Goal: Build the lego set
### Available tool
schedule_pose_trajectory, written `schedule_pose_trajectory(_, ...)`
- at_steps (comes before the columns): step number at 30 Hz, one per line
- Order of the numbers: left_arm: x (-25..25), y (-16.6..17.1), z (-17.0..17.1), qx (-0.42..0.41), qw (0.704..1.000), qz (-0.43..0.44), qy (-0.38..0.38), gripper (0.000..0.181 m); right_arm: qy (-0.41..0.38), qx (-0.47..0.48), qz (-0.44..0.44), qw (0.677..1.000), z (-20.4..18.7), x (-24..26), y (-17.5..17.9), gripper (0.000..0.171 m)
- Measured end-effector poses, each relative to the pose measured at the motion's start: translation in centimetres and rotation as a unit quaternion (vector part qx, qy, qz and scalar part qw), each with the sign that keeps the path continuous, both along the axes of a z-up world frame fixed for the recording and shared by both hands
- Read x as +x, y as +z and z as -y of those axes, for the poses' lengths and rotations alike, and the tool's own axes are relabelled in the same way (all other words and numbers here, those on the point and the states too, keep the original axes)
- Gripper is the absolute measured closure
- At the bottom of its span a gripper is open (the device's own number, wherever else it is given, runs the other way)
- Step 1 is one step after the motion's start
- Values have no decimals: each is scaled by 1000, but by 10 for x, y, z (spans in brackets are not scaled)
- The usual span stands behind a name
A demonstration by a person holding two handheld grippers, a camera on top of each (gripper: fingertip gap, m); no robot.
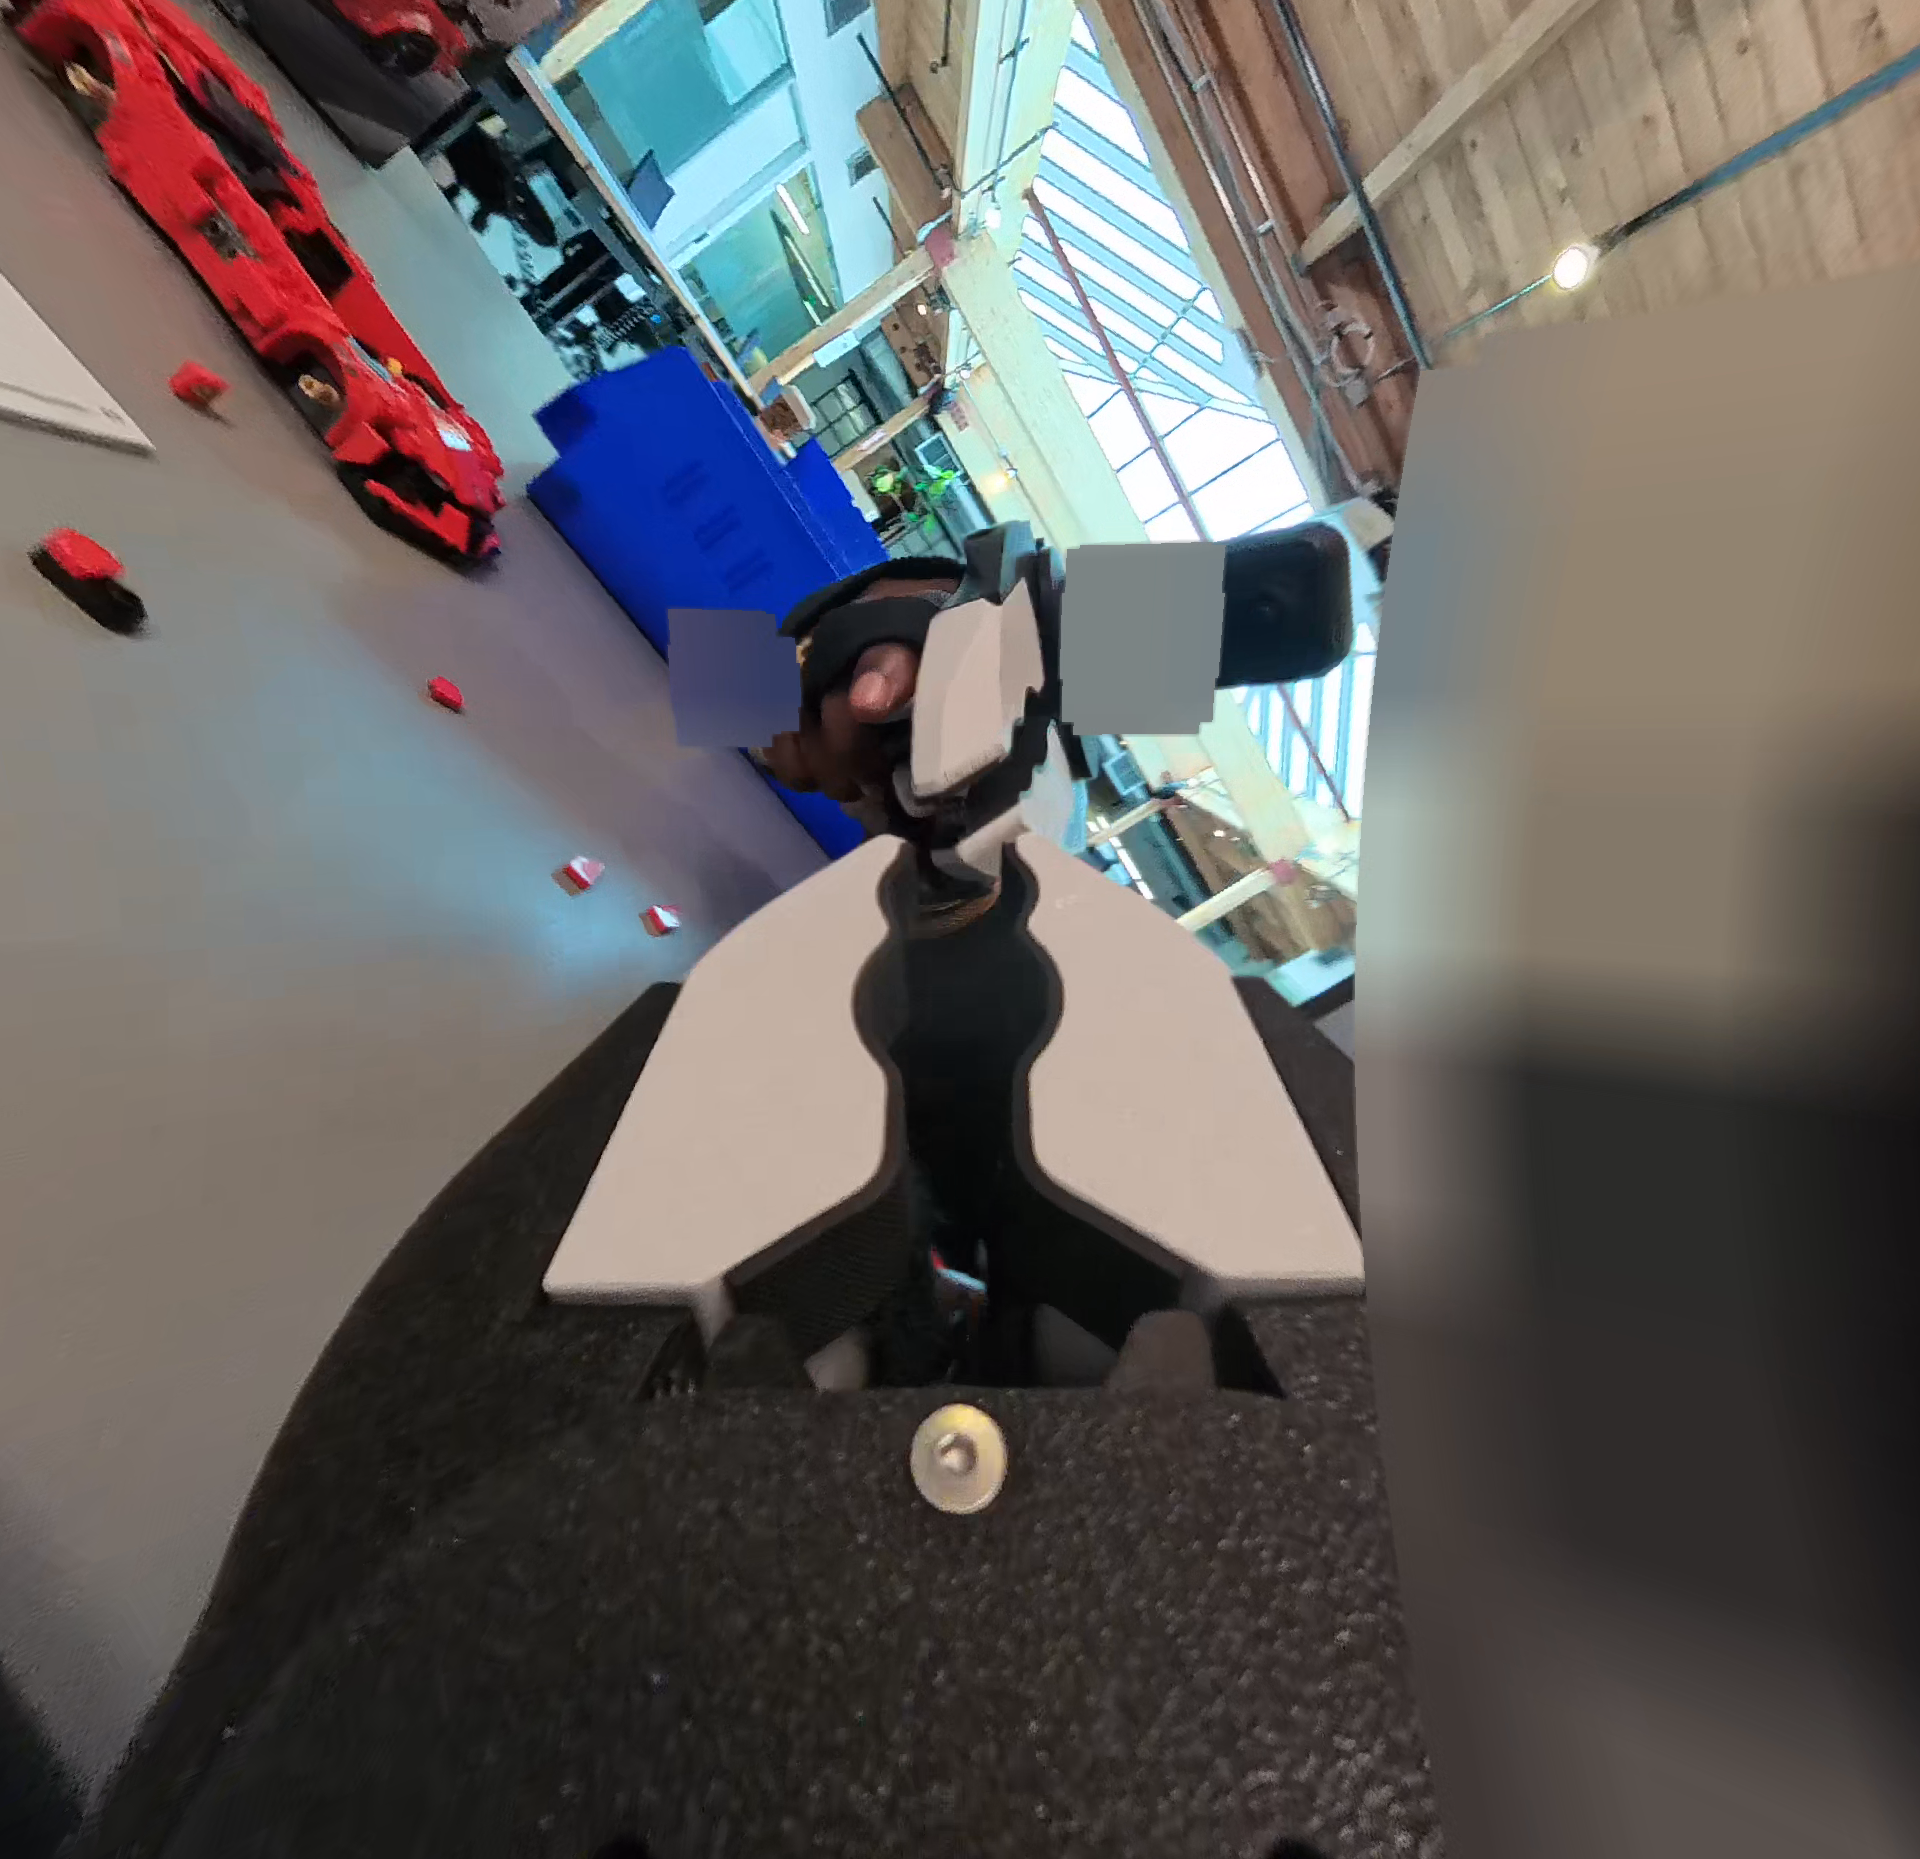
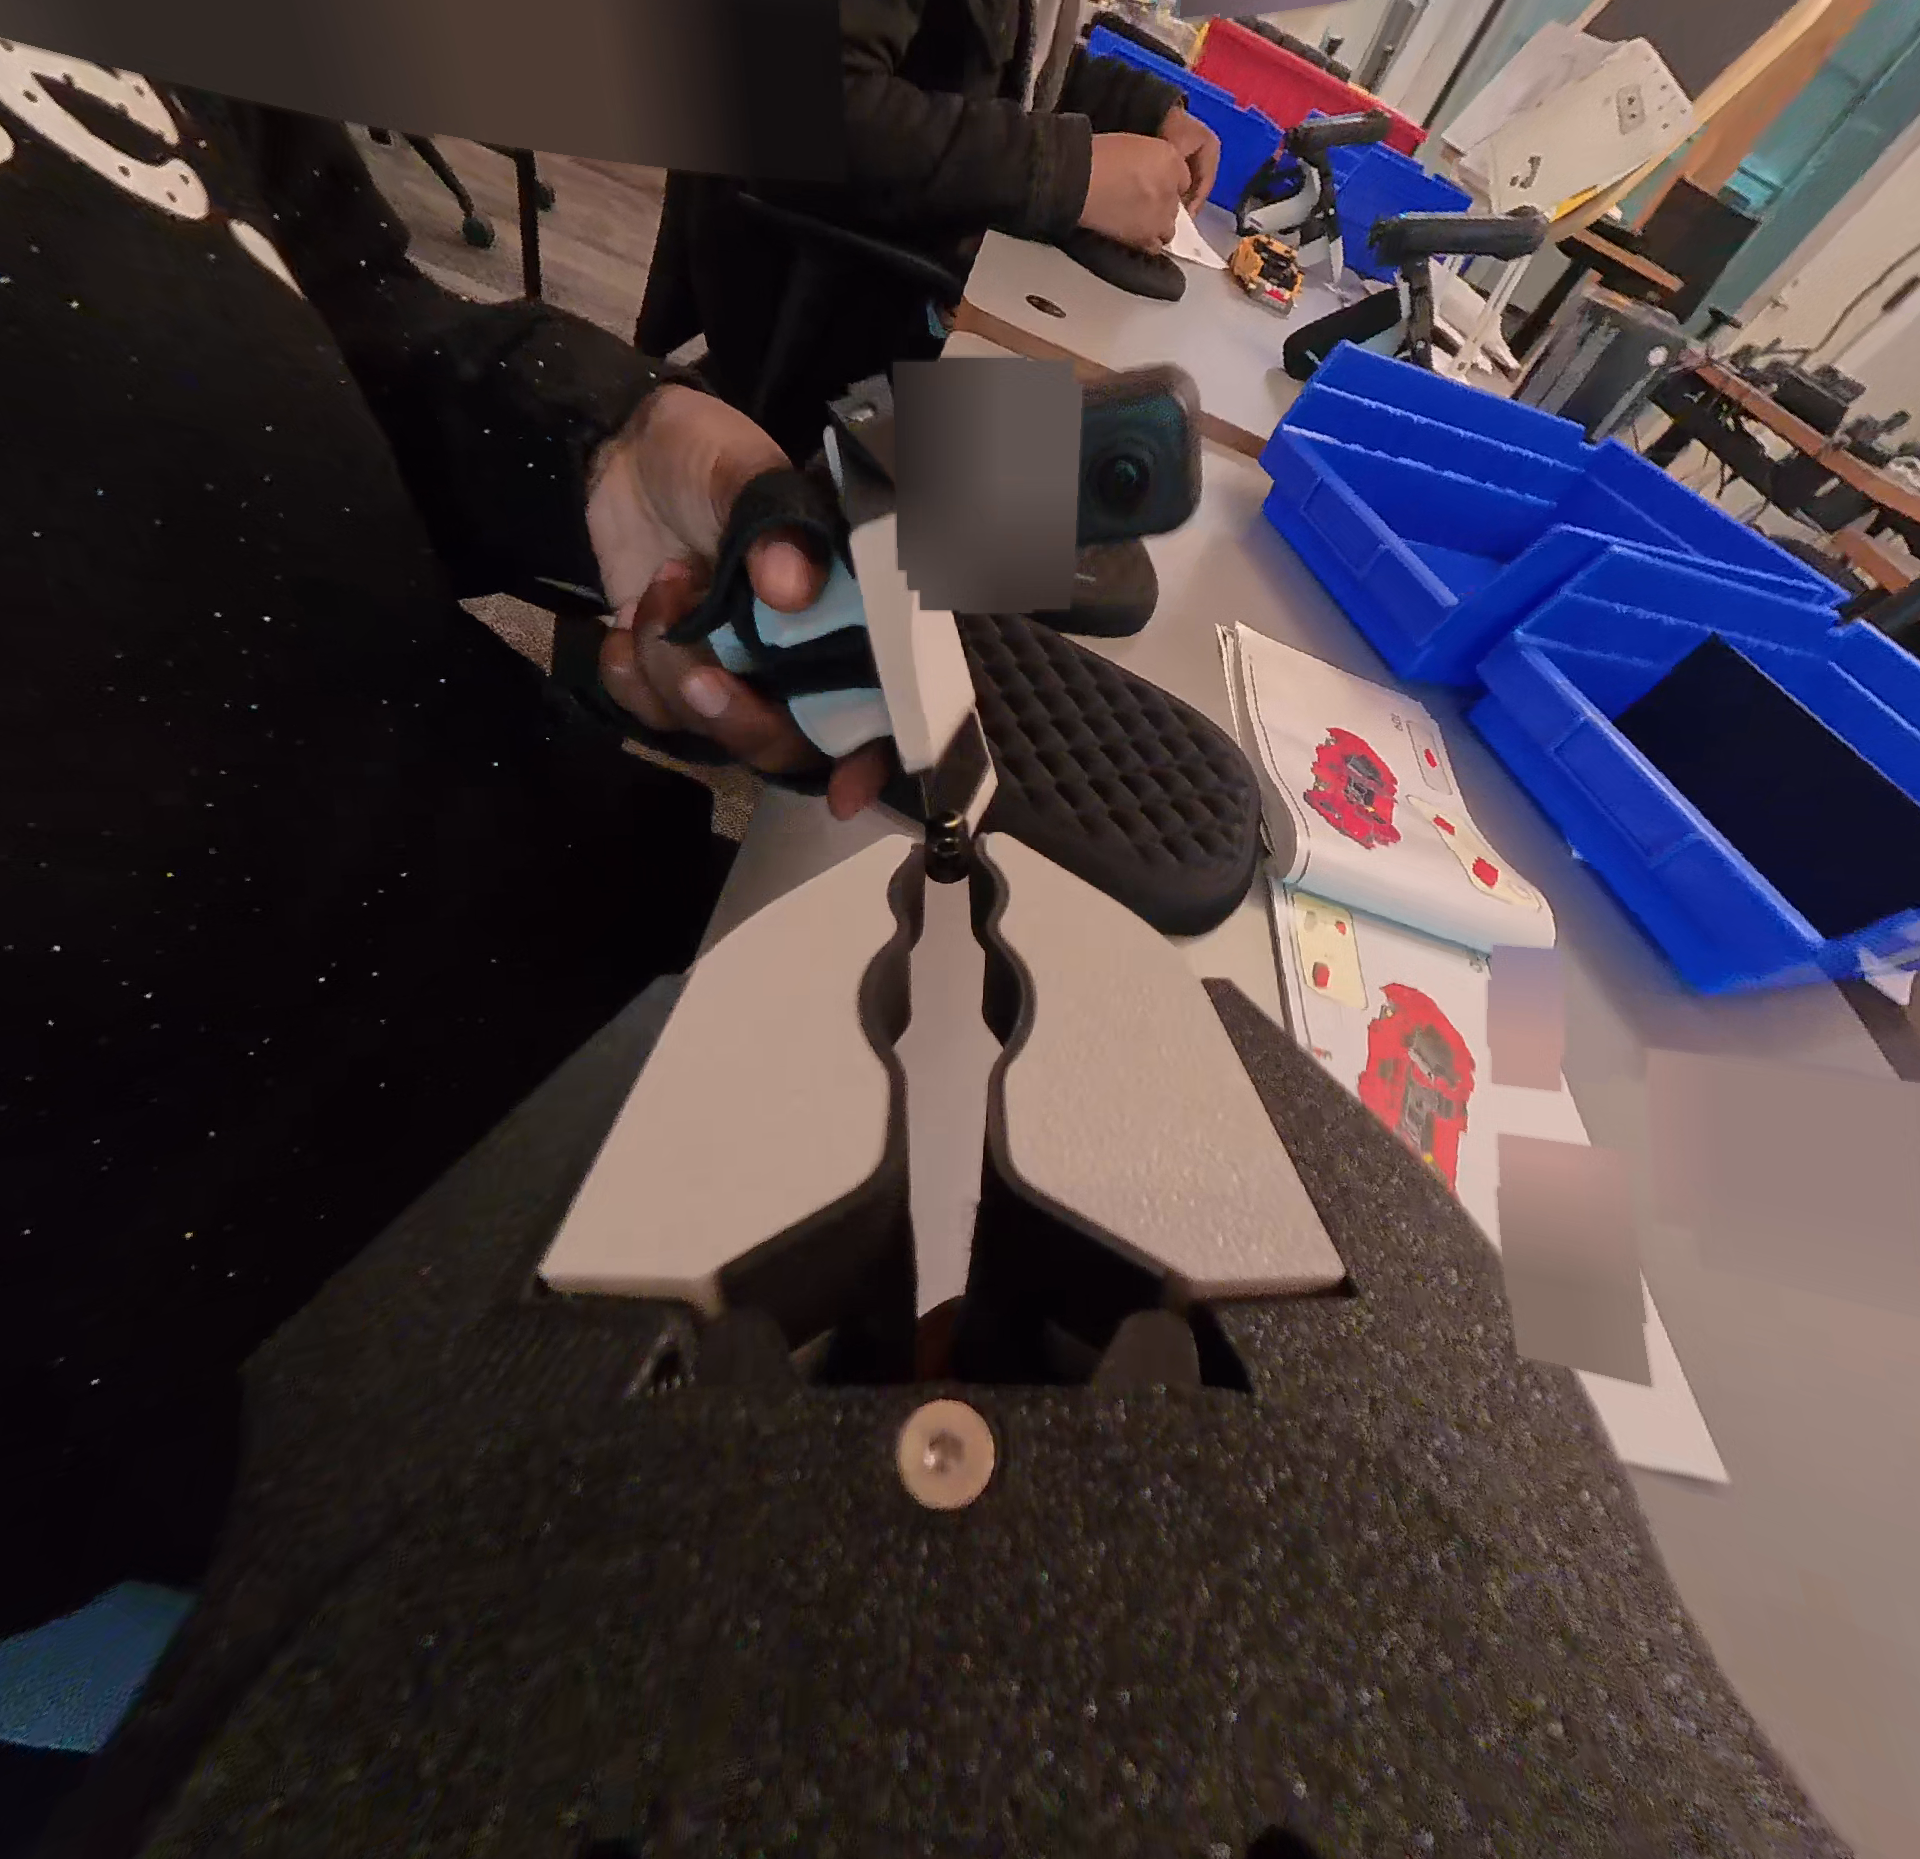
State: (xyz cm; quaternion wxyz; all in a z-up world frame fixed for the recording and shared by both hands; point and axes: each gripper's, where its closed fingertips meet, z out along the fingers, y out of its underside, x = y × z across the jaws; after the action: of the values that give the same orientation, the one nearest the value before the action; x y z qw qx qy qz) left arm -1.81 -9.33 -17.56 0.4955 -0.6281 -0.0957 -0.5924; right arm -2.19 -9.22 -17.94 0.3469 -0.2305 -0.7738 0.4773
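Red brick-built lego car (image 1: 281, 251) lies long and low on grey table (image 1: 260, 770).

Blue storage bins (image 2: 1621, 604) stand on the grey table (image 2: 1195, 355) beside another person (image 2: 935, 95).

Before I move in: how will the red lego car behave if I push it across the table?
The red lego car will probably slide, not roll: bare axle pegs show, no wheels. It looks bulky, so likely heavy. Being brick-built, panels may pop off under a hard shove.
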Motion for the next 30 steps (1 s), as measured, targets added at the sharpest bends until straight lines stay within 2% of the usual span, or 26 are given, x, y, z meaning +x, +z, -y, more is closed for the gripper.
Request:
schedule_pose_trajectory(1,-2,0,-1,3,1000,-15,7,162,-6,-5,3,1000,-5,1,0,163)
schedule_pose_trajectory(7,-20,-6,-3,25,980,-192,54,154,-61,-28,98,993,-33,-4,-28,163)
schedule_pose_trajectory(11,-30,-20,2,25,935,-347,64,154,-73,-20,182,980,-31,-7,-59,163)
schedule_pose_trajectory(14,-33,-31,5,26,903,-425,61,154,-85,-7,228,970,-28,-9,-75,163)
schedule_pose_trajectory(21,-27,-50,3,5,882,-470,35,154,-92,14,294,951,-27,-4,-101,161)
schedule_pose_trajectory(27,-24,-58,3,-4,873,-486,22,155,-102,15,294,950,-30,-6,-100,146)
schedule_pose_trajectory(28,-23,-59,4,-5,874,-486,18,155,-104,18,292,951,-31,-5,-99,139)
schedule_pose_trajectory(30,-23,-59,4,-4,879,-477,13,157,-107,12,278,955,-35,-3,-87,137)
